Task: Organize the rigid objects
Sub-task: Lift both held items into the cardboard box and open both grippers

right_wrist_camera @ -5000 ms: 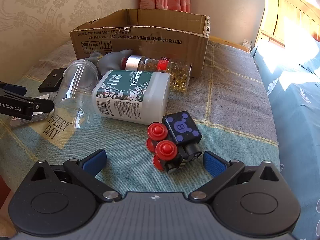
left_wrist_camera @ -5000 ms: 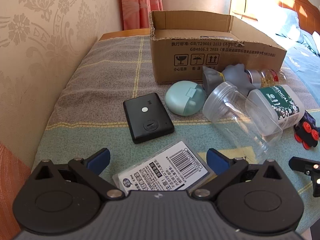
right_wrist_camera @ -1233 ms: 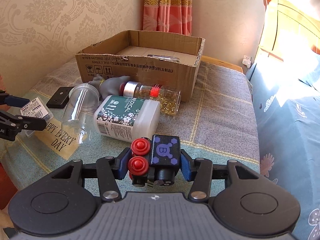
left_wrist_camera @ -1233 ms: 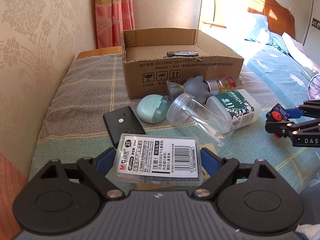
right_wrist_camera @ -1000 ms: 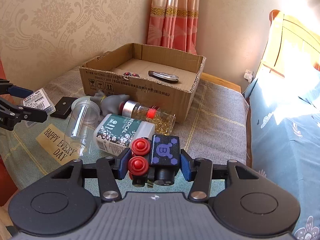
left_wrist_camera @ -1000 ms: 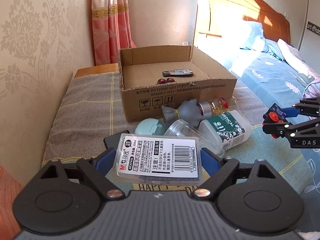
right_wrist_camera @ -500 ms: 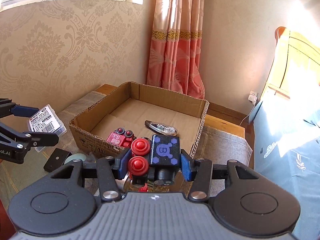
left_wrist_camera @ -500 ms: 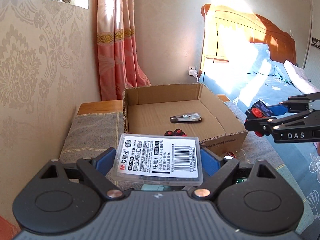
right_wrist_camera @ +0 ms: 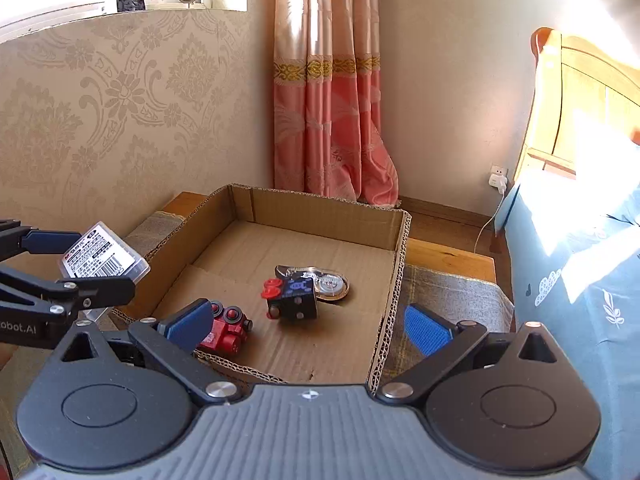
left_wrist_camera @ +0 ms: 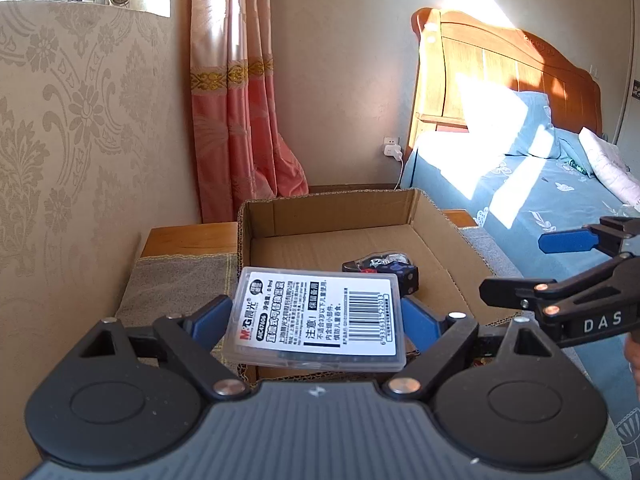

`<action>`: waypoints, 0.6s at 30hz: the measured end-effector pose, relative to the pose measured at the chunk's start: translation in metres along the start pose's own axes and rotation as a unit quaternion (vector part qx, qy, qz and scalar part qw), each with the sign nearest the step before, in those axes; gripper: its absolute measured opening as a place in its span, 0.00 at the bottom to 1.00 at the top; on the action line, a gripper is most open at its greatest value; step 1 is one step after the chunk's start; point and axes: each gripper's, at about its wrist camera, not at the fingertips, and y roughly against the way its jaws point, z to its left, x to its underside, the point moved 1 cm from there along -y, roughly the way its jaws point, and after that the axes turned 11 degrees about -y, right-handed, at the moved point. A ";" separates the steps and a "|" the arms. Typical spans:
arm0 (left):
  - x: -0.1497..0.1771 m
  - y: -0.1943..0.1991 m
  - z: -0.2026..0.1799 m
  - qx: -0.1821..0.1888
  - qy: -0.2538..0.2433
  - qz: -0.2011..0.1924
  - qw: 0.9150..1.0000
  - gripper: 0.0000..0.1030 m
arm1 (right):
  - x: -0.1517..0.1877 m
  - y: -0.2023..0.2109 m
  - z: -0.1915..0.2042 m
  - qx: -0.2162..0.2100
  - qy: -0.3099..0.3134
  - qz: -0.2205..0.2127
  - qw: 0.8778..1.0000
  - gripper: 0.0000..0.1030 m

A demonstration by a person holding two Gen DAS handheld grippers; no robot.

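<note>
My left claw (left_wrist_camera: pixel 316 316) pinches the clear labelled case (left_wrist_camera: pixel 318 318) flat, barcode side up, above the near-left rim of the cardboard box (right_wrist_camera: pixel 320 212). Inside the box, the black-and-purple toy car (right_wrist_camera: pixel 292 298) lies mid-floor touching the clear tape dispenser (right_wrist_camera: pixel 328 282); the red toy car (right_wrist_camera: pixel 226 330) sits at the near-left corner.

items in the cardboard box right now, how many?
3. A red toy lies near the front-left wall, a black toy with red knobs sits mid-floor, and a clear tape dispenser lies right behind it. The right claw's finger may hide something in the front-left corner.
</note>
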 end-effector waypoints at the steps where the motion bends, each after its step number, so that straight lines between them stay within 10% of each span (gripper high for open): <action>1: -0.003 -0.005 0.000 0.000 -0.001 0.001 1.000 0.87 | 0.004 0.003 -0.001 0.004 -0.002 0.002 1.000 1.00; 18: -0.055 -0.104 0.012 -0.023 -0.038 0.059 0.997 0.87 | 0.057 0.040 0.001 0.035 -0.048 0.026 0.998 1.00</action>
